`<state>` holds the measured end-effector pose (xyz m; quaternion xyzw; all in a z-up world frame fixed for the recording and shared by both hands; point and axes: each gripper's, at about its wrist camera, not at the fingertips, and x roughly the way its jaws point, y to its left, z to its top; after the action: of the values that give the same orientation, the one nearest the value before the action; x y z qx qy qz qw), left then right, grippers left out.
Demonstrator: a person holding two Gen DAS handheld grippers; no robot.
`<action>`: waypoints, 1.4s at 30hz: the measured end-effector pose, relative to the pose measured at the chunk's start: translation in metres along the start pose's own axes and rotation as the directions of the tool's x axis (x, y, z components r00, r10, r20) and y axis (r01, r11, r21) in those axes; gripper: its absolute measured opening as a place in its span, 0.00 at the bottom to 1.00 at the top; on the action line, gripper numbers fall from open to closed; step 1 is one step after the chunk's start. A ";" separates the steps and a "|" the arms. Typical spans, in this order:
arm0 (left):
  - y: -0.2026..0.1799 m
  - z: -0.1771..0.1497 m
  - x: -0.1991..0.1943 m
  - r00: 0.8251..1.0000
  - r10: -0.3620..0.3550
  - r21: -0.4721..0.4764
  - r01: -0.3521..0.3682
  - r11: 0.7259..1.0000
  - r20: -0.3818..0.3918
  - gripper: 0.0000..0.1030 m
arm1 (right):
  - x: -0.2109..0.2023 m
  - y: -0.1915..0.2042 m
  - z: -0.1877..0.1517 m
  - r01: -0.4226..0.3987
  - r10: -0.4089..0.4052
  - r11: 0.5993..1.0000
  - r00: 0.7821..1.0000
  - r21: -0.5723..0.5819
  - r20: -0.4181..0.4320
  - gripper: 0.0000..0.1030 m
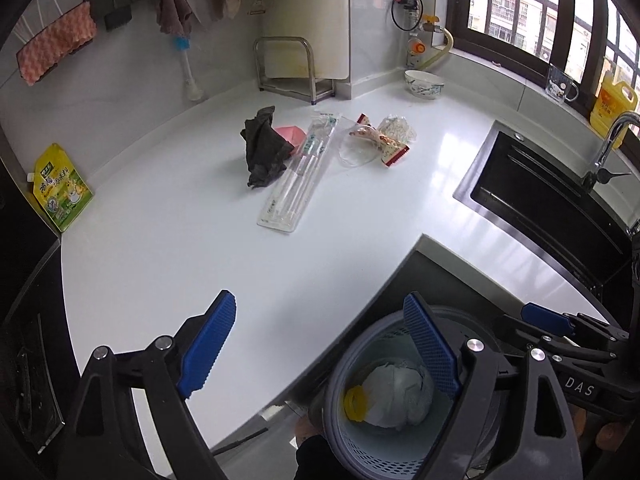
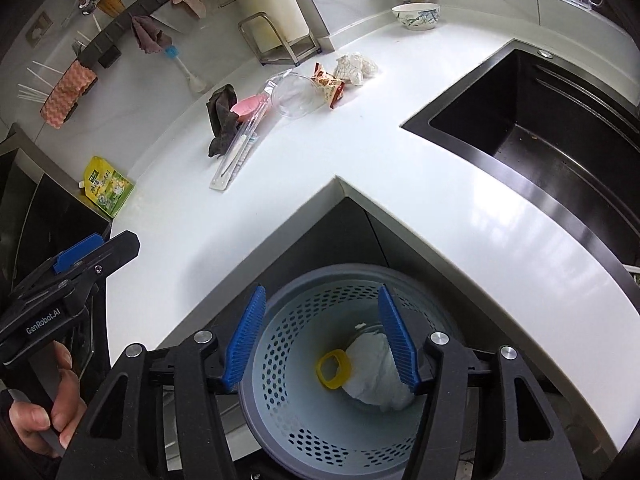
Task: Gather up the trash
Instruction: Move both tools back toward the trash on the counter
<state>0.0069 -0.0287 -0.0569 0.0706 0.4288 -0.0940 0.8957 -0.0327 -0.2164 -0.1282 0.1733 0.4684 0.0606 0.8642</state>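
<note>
A grey trash bin [image 2: 320, 273] with a pale perforated liner stands on the floor in the counter's inner corner. It holds a crumpled white wad [image 2: 372, 376] and a yellow ring [image 2: 333, 368]. My right gripper [image 2: 322, 294] hovers open above the bin with nothing between its fingers. My left gripper [image 1: 320, 304] is open and empty too, over the counter edge beside the bin [image 1: 340, 364]. On the white counter lie a dark crumpled cloth [image 1: 262, 148], a pink piece [image 1: 290, 134], a long clear package [image 1: 298, 176], a clear plastic lid [image 1: 356, 154], a snack wrapper [image 1: 386, 144] and a crumpled white wrapper [image 1: 396, 128].
A black sink [image 1: 540, 200] with a faucet [image 1: 612, 140] is set into the counter at right. A bowl [image 1: 424, 84] and a metal rack [image 1: 288, 68] stand at the back, and a green-yellow pouch [image 1: 60, 188] at the left edge. A hand [image 2: 44, 408] grips the left gripper's handle.
</note>
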 end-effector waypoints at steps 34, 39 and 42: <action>0.093 0.122 0.113 0.997 -0.070 0.062 0.069 0.996 0.017 0.84 | 0.078 0.041 0.121 0.134 -0.146 0.984 0.984 0.116 0.101 0.55; 0.096 0.129 0.121 0.997 -0.082 0.070 0.081 0.994 0.014 0.84 | 0.085 0.041 0.131 0.148 -0.161 0.981 0.982 0.125 0.101 0.56; 0.097 0.133 0.126 0.996 -0.089 0.075 0.088 0.993 0.011 0.84 | 0.089 0.040 0.137 0.154 -0.168 0.979 0.981 0.130 0.098 0.55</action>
<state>0.2075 0.0246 -0.0681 0.0840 0.4214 -0.1499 0.8905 0.1330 -0.1883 -0.1157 0.1902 0.4360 -0.0477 0.8783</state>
